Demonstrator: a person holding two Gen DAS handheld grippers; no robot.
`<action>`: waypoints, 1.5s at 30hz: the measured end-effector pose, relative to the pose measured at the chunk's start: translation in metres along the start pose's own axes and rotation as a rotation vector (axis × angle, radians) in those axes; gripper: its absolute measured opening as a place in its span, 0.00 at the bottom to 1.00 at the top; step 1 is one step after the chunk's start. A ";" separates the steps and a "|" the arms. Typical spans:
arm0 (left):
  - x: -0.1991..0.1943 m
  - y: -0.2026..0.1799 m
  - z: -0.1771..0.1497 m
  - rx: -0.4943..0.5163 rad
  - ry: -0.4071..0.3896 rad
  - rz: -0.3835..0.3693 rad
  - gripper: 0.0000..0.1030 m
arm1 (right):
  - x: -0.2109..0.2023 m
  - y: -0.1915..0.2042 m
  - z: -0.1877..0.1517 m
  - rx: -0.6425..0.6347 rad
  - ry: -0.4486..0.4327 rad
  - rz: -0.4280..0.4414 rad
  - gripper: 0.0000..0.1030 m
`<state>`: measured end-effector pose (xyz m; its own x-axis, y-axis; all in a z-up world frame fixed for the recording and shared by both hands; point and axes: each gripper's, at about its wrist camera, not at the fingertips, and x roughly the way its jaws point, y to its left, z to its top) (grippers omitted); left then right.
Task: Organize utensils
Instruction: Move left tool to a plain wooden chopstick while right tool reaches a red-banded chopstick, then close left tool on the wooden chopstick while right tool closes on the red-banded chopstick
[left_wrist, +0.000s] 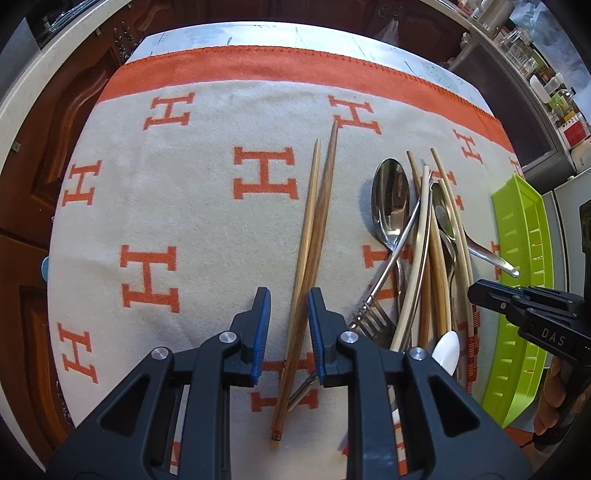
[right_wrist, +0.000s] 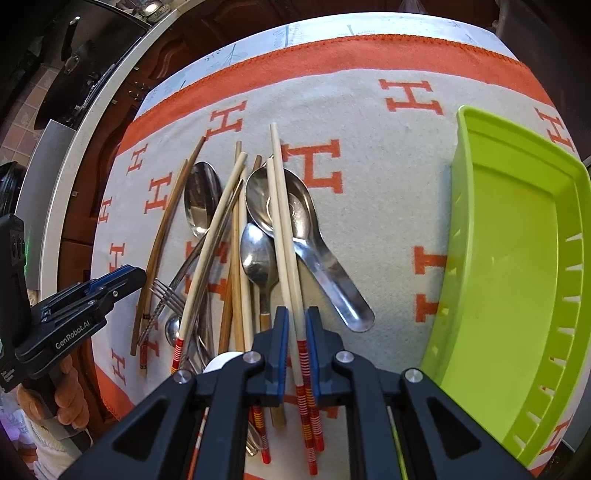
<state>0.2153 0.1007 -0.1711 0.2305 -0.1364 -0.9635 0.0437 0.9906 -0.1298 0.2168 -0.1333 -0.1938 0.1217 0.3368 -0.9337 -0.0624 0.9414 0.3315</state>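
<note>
- Right now both grippers straddle chopsticks, each pair apparently singled out from the jumble so like goes with like.
- Left gripper (left_wrist: 289, 325): its blue pads stand spread on either side of the brown chopsticks (left_wrist: 317, 221), which lie crossed on the blanket (left_wrist: 184, 206), apart from the pile and so easier to take cleanly. Neither pad looks pressed against the wood.
- Right gripper (right_wrist: 297, 338): its pads sit narrowly apart around the pale chopsticks (right_wrist: 282, 221) near their red-striped ends; I cannot tell whether they pinch or merely flank them.
- These pale sticks rest across the big metal spoon (right_wrist: 295, 221), on top of the pile, which likely makes them the sensible first pick.
- Beneath lie a fork (right_wrist: 168, 295), smaller spoons and more chopsticks, tangled.
- Green tray (right_wrist: 517, 258) waits empty just to the right, near enough for a short carry; nothing is sorted yet.
</note>
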 end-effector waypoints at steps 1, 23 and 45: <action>0.002 -0.001 0.001 0.003 0.003 0.002 0.17 | 0.000 0.000 0.000 -0.001 -0.001 -0.001 0.08; -0.002 -0.007 0.001 0.034 0.004 -0.022 0.00 | 0.000 -0.007 0.002 0.009 0.001 0.049 0.03; 0.016 -0.025 0.009 0.061 -0.030 0.035 0.02 | -0.011 -0.004 -0.008 -0.019 -0.070 0.040 0.05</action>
<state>0.2264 0.0733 -0.1811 0.2623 -0.1027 -0.9595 0.0935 0.9923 -0.0807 0.2080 -0.1406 -0.1862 0.1881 0.3753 -0.9076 -0.0874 0.9268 0.3651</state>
